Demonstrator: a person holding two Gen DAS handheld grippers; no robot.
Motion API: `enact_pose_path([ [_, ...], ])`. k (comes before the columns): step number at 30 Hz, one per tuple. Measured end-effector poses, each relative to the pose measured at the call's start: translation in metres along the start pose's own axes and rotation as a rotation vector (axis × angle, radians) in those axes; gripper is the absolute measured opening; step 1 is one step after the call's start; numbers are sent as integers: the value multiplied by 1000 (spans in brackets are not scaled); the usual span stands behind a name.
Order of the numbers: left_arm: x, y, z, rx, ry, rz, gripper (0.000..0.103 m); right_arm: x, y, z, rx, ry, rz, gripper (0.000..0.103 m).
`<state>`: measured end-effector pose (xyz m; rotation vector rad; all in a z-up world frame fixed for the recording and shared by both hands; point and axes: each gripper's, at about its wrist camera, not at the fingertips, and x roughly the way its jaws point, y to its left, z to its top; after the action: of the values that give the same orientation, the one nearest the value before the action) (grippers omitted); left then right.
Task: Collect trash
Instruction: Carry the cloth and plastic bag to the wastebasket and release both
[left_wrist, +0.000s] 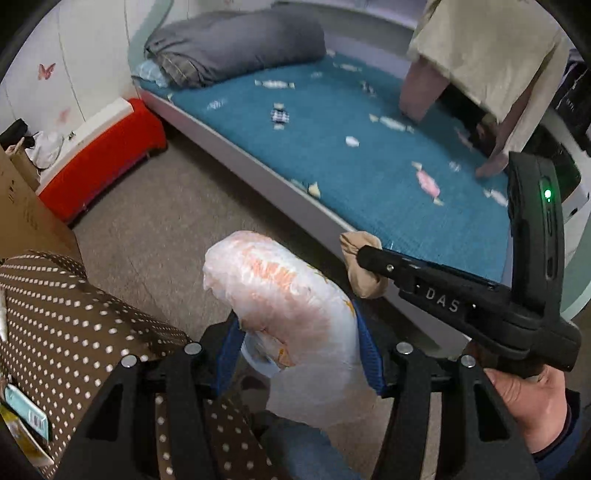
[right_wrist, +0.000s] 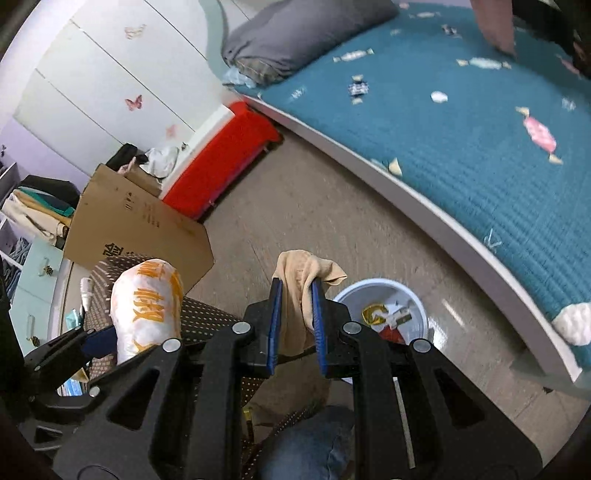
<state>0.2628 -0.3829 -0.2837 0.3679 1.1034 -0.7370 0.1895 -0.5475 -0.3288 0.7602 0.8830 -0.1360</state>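
Between left tool (left_wrist: 295, 328) pads, crinkly plastic bag (left_wrist: 280, 291); right tool (right_wrist: 297, 317), limp beige cloth (right_wrist: 304, 280).

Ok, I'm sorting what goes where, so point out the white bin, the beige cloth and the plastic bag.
white bin (right_wrist: 421, 308): right wrist view, on its right rim.
beige cloth (right_wrist: 299, 295): right wrist view, on the fabric between the pads.
plastic bag (left_wrist: 284, 284): left wrist view, on its bulging middle.

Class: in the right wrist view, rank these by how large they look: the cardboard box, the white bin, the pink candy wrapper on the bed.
1. cardboard box
2. white bin, partly hidden by the claw
3. pink candy wrapper, farther away, so true size is unsure
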Motion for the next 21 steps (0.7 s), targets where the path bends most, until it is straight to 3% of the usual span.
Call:
enact_pose_path([
  [2,10,1,3,5,29,10,60,9,-5,0,19,17,-1,19],
  [4,16,0,6,17,48,16,75,18,-11,-1,40,30,-5,19],
  [7,20,2,10,14,47,33,85,28,-19,-2,71,57,1,24],
  [8,20,3,12,12,43,36,85,32,-21,-3,78,64,2,39],
  [9,19,3,12,9,39,40,86,34,-23,-5,82,67,0,60],
  [14,8,8,8,-4,-1,60,88,32,-26,-13,109,67,-16,87],
  [17,-5,12,2,-18,-31,88,89,19,-17,-18,85,37,-34,97],
  [21,-25,17,-9,-34,-76,122,89,-1,-2,-22,51,-2,-83,97],
])
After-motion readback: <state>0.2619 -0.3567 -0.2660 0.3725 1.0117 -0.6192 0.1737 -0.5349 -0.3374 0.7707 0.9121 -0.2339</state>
